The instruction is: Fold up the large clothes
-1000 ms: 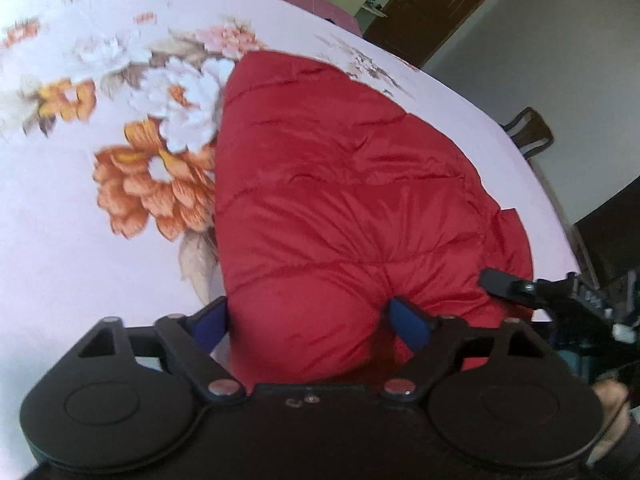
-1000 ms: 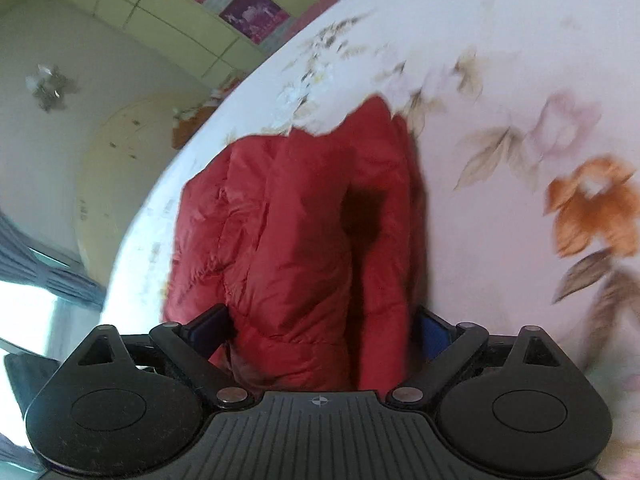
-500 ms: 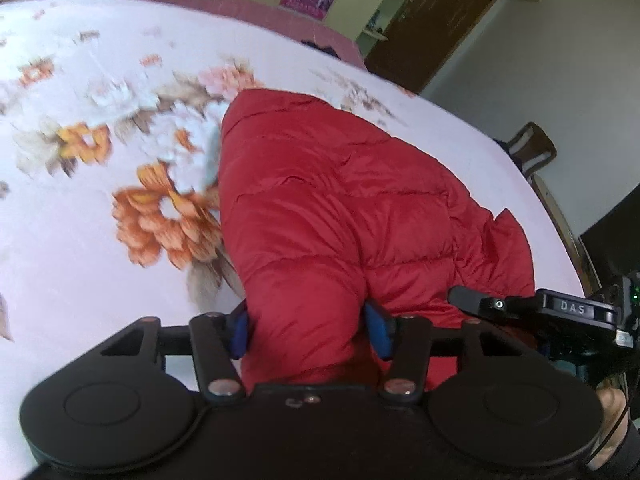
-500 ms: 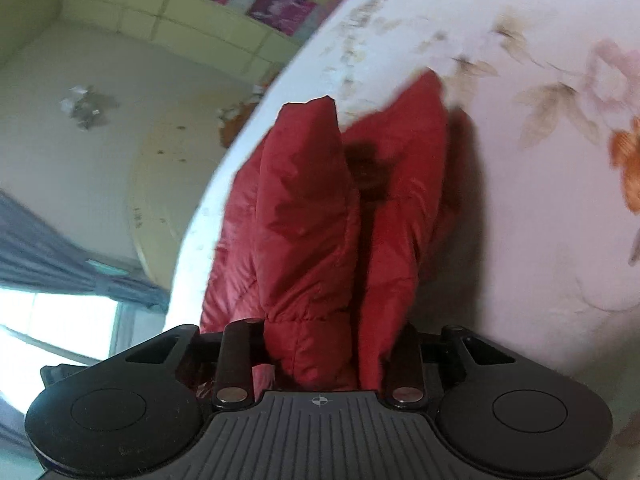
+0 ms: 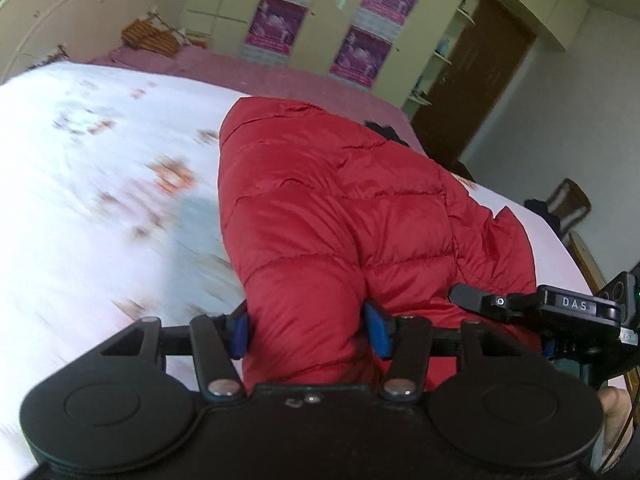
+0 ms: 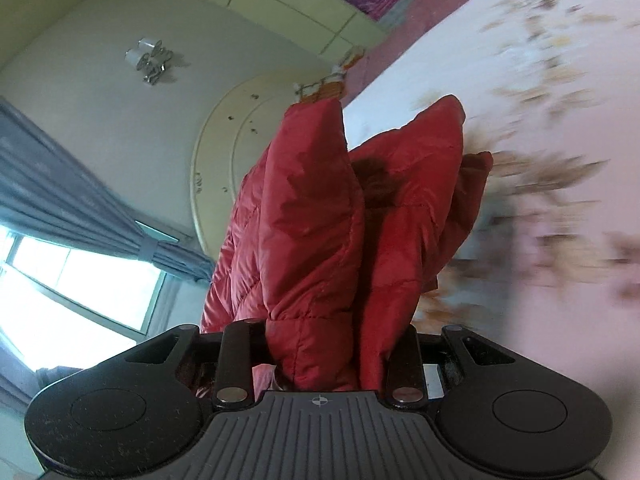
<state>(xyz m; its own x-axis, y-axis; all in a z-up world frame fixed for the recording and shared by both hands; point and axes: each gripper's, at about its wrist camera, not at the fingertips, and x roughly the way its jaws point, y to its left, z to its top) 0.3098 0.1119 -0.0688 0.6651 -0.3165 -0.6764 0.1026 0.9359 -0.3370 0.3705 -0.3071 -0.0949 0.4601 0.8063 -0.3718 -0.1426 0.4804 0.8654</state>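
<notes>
Red quilted jacket [image 5: 340,208] is bunched and raised off the floral bedsheet [image 5: 80,200], its far part trailing toward the sheet while its near edge is pinched at two spots. Left gripper [image 5: 306,330] has its blue-padded fingers [image 5: 239,330] clamped on a thick roll of the jacket's edge, and the right gripper [image 6: 324,360] squeezes two puffy folds of the same jacket between its black fingers [image 6: 406,364]. From the left wrist view the right gripper shows at the right edge, just beside the jacket, with a wardrobe [image 5: 320,20] bearing purple posters [image 5: 276,20] beyond the bed.
</notes>
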